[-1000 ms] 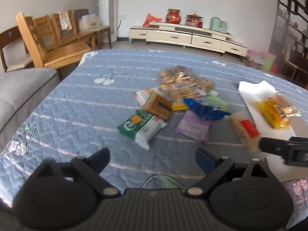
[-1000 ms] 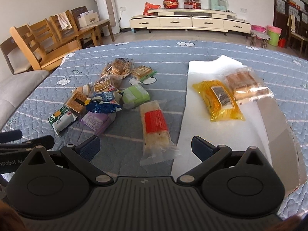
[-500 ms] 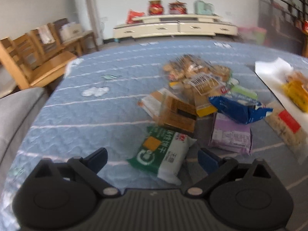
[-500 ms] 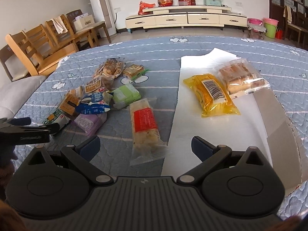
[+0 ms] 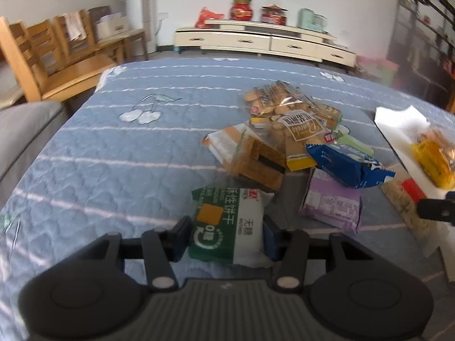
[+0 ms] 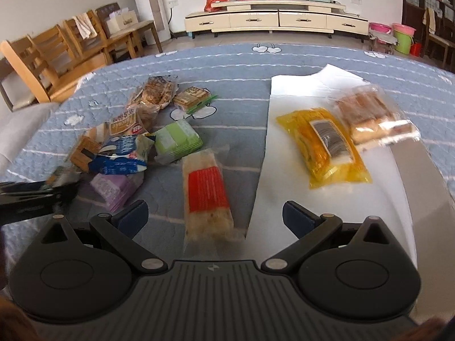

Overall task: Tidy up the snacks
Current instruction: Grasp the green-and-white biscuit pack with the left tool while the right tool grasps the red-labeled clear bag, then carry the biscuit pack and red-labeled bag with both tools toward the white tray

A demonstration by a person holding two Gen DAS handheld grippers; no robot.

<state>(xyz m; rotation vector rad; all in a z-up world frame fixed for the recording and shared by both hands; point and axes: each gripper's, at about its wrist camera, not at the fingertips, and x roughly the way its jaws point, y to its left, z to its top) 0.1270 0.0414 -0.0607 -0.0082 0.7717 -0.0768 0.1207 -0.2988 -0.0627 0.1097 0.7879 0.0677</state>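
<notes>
My left gripper (image 5: 226, 237) is closing its jaws on a green-and-white biscuit packet (image 5: 224, 216), and both pads touch its sides. The packet lies on the blue quilt at the near edge of a snack pile holding a blue packet (image 5: 347, 164), a purple packet (image 5: 330, 204) and a brown packet (image 5: 261, 159). My right gripper (image 6: 214, 216) stands open just above the near end of a clear packet with a red label (image 6: 206, 193). A white paper sheet (image 6: 284, 199) to the right bears a yellow packet (image 6: 324, 147) and a clear bread packet (image 6: 372, 116).
A light green packet (image 6: 177, 139) and a clear cookie bag (image 6: 153, 93) lie in the pile. Wooden chairs (image 5: 57, 56) and a grey sofa (image 5: 22, 130) stand to the left. A cream cabinet (image 6: 273, 20) runs along the back wall, with coloured buckets (image 6: 403, 37) beside it.
My left gripper moved forward and down onto the green-and-white packet, and its jaws went from wide open to closed round it. My right gripper crept toward the red-labelled packet.
</notes>
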